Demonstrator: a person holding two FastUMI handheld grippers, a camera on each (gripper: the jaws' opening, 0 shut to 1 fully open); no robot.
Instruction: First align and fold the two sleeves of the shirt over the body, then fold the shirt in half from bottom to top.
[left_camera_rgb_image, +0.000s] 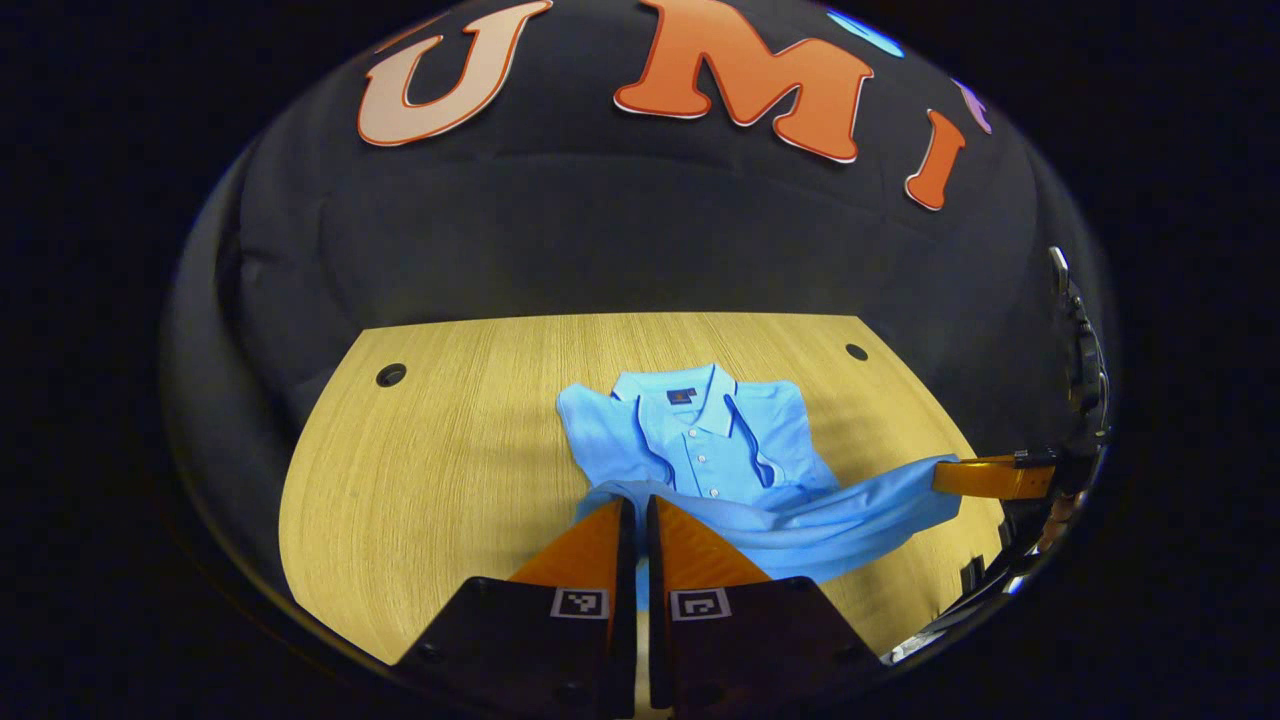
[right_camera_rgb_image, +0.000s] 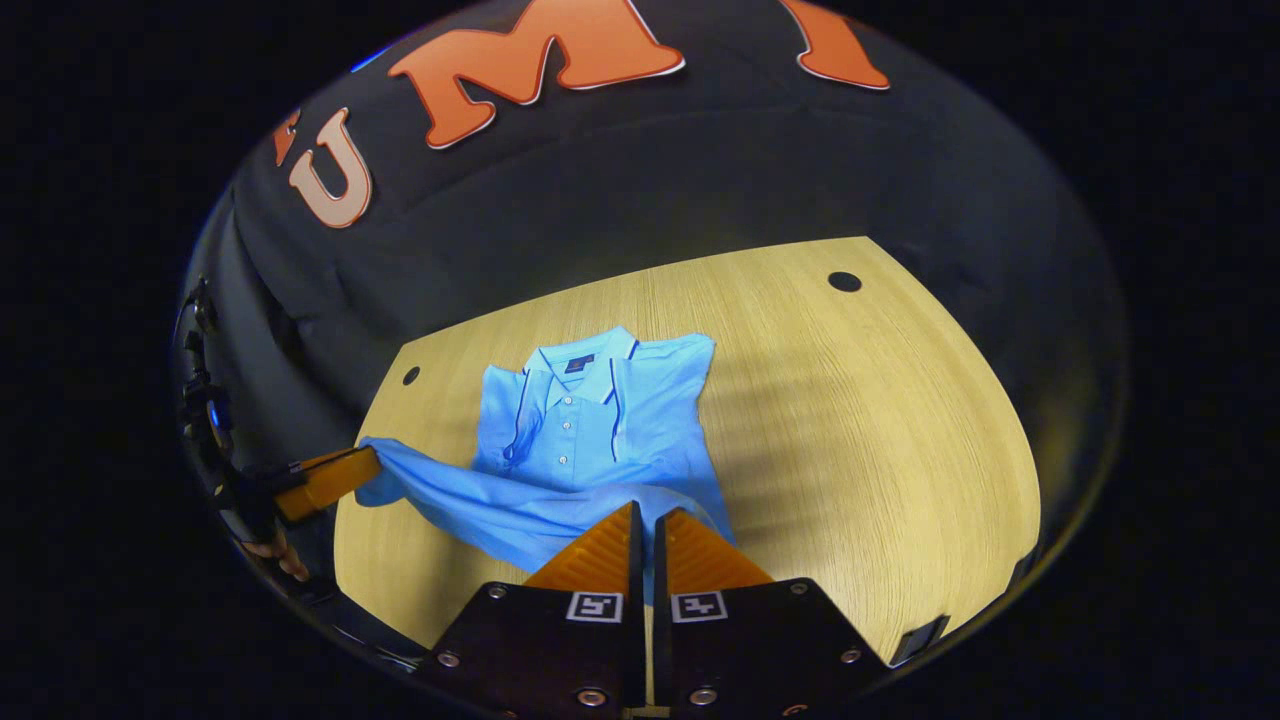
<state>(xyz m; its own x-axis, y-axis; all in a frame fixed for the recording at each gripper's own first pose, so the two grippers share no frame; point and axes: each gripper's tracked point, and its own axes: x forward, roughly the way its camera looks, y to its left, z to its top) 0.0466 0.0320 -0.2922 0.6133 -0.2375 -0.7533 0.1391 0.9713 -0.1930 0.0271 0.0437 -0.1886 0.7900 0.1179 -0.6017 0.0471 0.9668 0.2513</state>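
Note:
A light blue polo shirt (left_camera_rgb_image: 705, 440) lies on the wooden table (left_camera_rgb_image: 440, 470), collar toward the far wall, both sleeves folded over the body. Its bottom hem is lifted off the table and stretched between the two grippers. My left gripper (left_camera_rgb_image: 638, 505) is shut on the hem's left corner. In the right gripper view my right gripper (right_camera_rgb_image: 645, 515) is shut on the hem's right corner of the shirt (right_camera_rgb_image: 590, 420). The other gripper (left_camera_rgb_image: 990, 475) shows at the right in the left gripper view, and at the left (right_camera_rgb_image: 330, 478) in the right gripper view, each holding the cloth.
The table has round cable holes near its far corners (left_camera_rgb_image: 390, 375) (right_camera_rgb_image: 844, 281). Bare wood (right_camera_rgb_image: 880, 440) spreads to the right of the shirt. A hand (right_camera_rgb_image: 275, 555) holds the far gripper at the table's near edge.

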